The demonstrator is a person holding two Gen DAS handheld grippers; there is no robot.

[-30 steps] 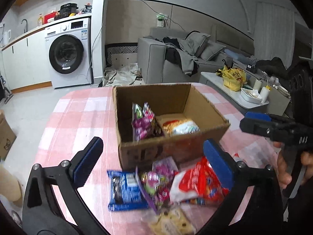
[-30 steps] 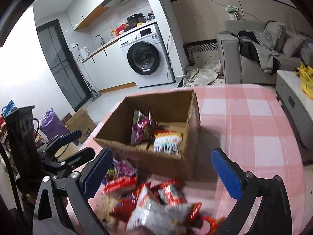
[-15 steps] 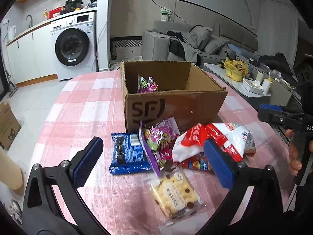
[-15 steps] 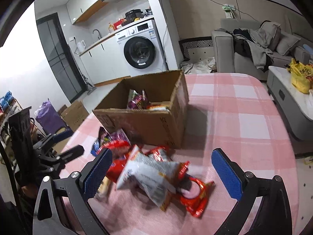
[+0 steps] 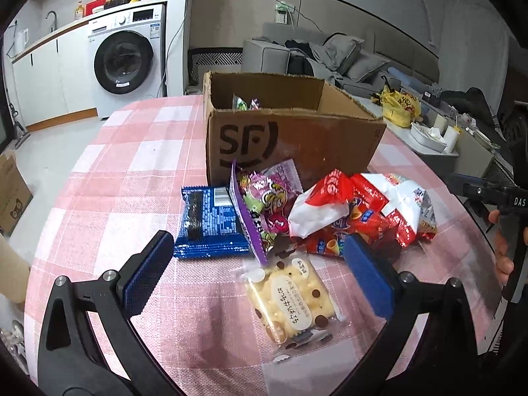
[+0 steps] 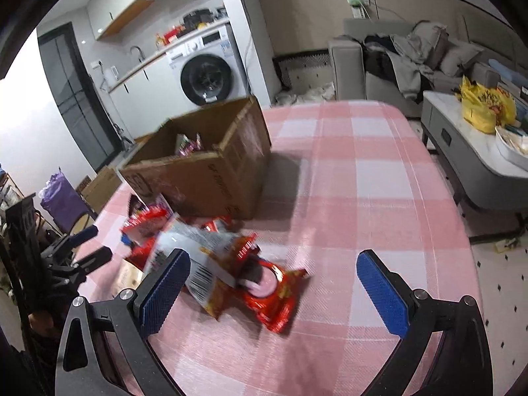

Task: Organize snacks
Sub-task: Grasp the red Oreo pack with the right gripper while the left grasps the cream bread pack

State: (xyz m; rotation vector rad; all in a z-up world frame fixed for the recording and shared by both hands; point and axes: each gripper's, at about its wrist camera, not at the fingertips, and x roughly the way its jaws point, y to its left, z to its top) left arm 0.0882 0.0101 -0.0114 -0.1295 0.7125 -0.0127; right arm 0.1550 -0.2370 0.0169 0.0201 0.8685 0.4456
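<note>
**Snacks heaped before the carton on a pink checked table**

Left wrist view: we list a pink-and-white checked tablecloth (image 5: pixel 138 178), an open cardboard box (image 5: pixel 290 145) holding a few packets, and loose snacks (image 5: pixel 297 217) heaped against its front. The left gripper (image 5: pixel 257 277) hangs spread wide, empty. Behind: washing machine (image 5: pixel 123 62), grey sofa (image 5: pixel 316 52).

Right wrist view: we note the right gripper (image 6: pixel 274 287) likewise wide apart, empty, above the same heap; a low table (image 6: pixel 468 145) stands right.
</note>
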